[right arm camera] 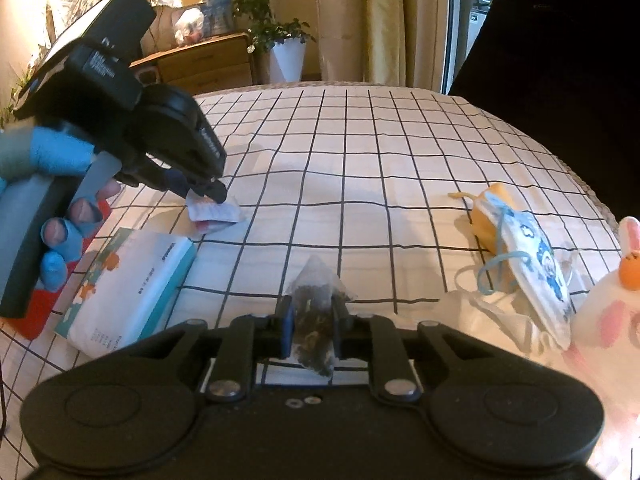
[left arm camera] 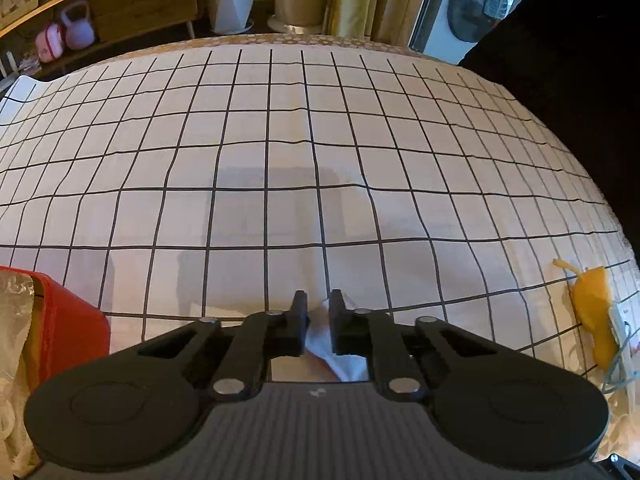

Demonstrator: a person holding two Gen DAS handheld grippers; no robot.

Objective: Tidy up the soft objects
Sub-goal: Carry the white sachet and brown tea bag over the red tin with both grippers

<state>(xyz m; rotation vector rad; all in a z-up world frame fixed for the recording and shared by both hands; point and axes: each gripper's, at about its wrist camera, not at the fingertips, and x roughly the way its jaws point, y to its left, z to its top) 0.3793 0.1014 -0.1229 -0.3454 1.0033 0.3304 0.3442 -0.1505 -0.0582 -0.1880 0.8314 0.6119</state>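
The left hand-held gripper (left arm camera: 318, 322) is seen closed on a small white packet (left arm camera: 340, 356), which is pinched between its jaws just above the grid-patterned cloth (left arm camera: 280, 140) on the worktop. From the right wrist view, the same left hand-held gripper (right arm camera: 208, 194) is found at ten o'clock, held by a hand (right arm camera: 60, 216) in a blue fingerless glove, with the white packet (right arm camera: 214, 214) hanging from its tips. The right hand-held gripper (right arm camera: 310, 320) is narrowed onto a clear pouch of dark dried leaves (right arm camera: 314, 320), gripped between its pads. A soft tissue pack (right arm camera: 128, 284) is laid at eight o'clock, partly over a red box (right arm camera: 36, 316). Patterned face masks (right arm camera: 532, 264) are piled at three o'clock over an orange item (right arm camera: 486, 220), and a white plush toy (right arm camera: 600, 320) is placed just beside them at four o'clock.
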